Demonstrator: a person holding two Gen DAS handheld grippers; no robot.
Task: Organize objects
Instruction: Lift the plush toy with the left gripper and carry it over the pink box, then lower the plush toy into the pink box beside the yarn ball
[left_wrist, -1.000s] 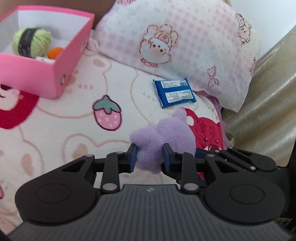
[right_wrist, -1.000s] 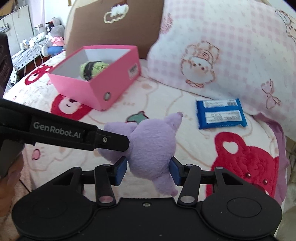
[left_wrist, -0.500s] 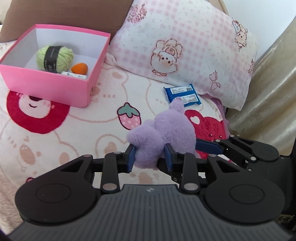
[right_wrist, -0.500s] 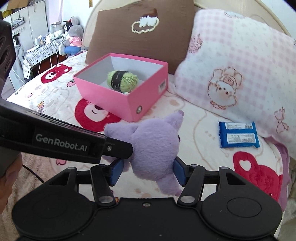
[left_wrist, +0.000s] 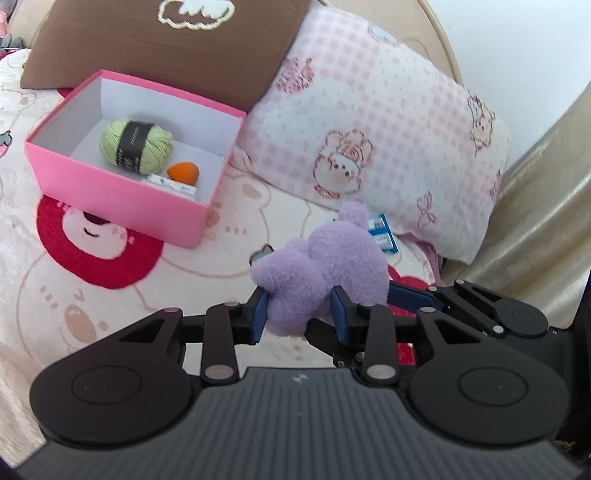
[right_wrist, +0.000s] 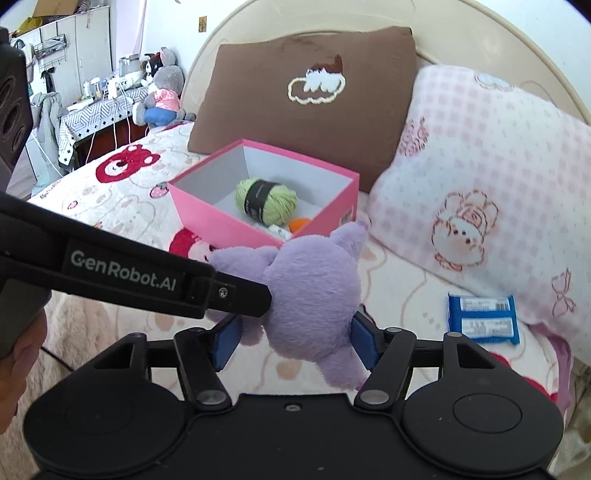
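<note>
A purple plush toy (left_wrist: 325, 266) (right_wrist: 314, 280) hangs above the bedspread, held between both grippers. My left gripper (left_wrist: 299, 317) has its blue pads on a lower limb of the toy, and its jaws are opening slightly. My right gripper (right_wrist: 295, 339) spans the toy's body; its jaws are opening too, with the pads still against the fur. The pink box (left_wrist: 122, 192) (right_wrist: 221, 229) stands beyond, holding green yarn (left_wrist: 136, 146) (right_wrist: 266, 199), an orange piece (left_wrist: 183, 171) and a white item (left_wrist: 171, 183). A blue snack packet (right_wrist: 482, 319) lies to the right.
A brown pillow (right_wrist: 303, 110) and a pink checked pillow (right_wrist: 480, 184) lean on the headboard behind the box. A hand (right_wrist: 22, 354) grips the left tool. Off the bed at far left is a cluttered table with a stuffed toy (right_wrist: 162, 96). A beige drape (left_wrist: 535, 240) hangs on the right.
Both grippers have risen with the plush toy, bringing the inside of the pink box into view. The right gripper's jaws have widened around the toy.
</note>
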